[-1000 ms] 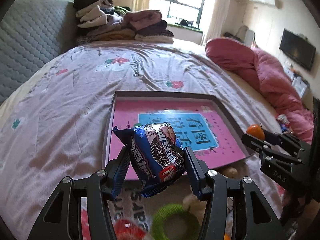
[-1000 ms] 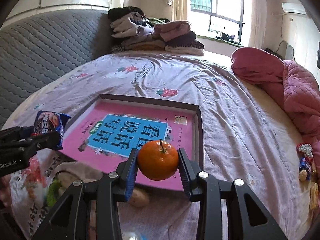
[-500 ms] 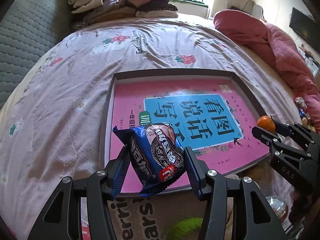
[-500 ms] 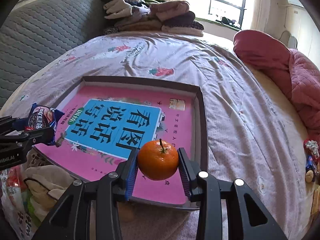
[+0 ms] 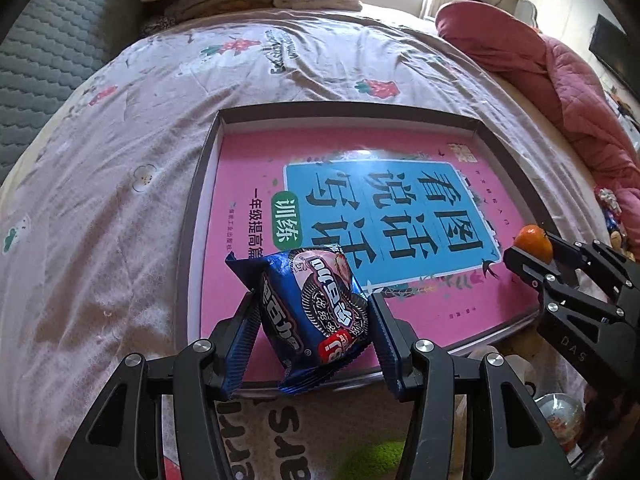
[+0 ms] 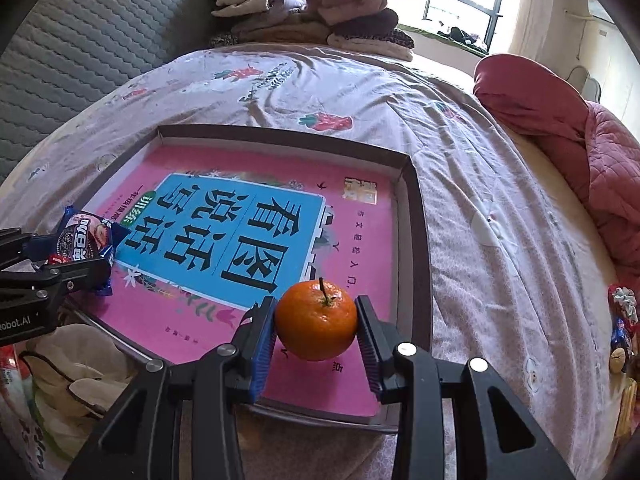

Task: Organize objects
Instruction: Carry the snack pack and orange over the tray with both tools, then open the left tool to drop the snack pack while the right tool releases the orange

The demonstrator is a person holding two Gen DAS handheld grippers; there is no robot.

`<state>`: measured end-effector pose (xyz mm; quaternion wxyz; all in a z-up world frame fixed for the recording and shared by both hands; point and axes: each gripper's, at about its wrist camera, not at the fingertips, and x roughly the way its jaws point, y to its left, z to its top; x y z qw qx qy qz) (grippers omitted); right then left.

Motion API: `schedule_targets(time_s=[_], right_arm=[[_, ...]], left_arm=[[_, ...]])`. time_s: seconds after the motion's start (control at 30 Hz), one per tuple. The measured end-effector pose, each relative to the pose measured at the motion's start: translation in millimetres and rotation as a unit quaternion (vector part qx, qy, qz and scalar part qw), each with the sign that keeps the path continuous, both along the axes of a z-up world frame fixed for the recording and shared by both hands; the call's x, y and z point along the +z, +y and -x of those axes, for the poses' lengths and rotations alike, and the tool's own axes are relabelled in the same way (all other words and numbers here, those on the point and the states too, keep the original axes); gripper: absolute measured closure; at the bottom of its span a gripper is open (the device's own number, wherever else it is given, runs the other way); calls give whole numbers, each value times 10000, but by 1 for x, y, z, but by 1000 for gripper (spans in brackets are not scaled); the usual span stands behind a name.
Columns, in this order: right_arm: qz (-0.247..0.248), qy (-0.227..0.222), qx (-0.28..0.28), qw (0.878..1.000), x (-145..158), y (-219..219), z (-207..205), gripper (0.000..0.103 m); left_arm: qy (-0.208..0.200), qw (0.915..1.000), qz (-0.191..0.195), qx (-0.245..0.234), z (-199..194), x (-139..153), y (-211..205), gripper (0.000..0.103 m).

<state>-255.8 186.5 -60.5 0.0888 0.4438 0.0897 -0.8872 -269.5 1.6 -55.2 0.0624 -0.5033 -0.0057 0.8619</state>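
Your left gripper is clenched on the blue cookie pack, its fingers pressing the crinkled wrapper from both sides; the pack hangs tilted over the near left corner of the tray. Your right gripper has its fingers clamped on the orange, stem up, above the tray's near right corner. In the left view that orange shows at the right edge, held over the tray's right rim.

The tray is a shallow dark-rimmed box lying on the bed, its floor covered by a pink book with a blue title panel (the printing reads upside down from where you stand). Just in front of the tray lie a printed bag and pale cloth. A red quilt is bunched along the bed's right side, and folded clothes are stacked at the far end by the window. Small wrapped sweets sit at the right edge.
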Motion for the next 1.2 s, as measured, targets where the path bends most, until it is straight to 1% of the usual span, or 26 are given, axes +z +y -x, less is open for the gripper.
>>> schedule_targets(time_s=[0.27,0.5,0.63,0.73,0.83,0.97,1.1,1.2], right_arm=[[-43,-168,-18,9998,-6,-1,2,64],[-81,-220,-1,9997,-6,-3,2,64],[-30,-267,72,9996,-5,-5,1,60],[-126,-224,40,9997,-2,-4,0,59],[-24,-200,7,9998,1,-2,-1,58],[3,-171,17,9999,7,-2,-3,56],[12,-117,49,9999,13,-3,-9,56],[49,-67,43,10000,18,-3,-14,55]], left_arm=[[-109,9999,-58,113,3,-2,-3,45],[-165,9996,-129,183,4,-2,-6,45],[-221,9990,-299,267,4,-1,-9,43],[-118,9988,-354,306,3,4,-11,42],[-67,9984,-460,330,1,9,-14,42],[-24,9984,-432,368,-4,12,-15,40],[44,9977,-526,418,-16,16,-18,39],[89,9970,-593,483,-28,19,-20,37]])
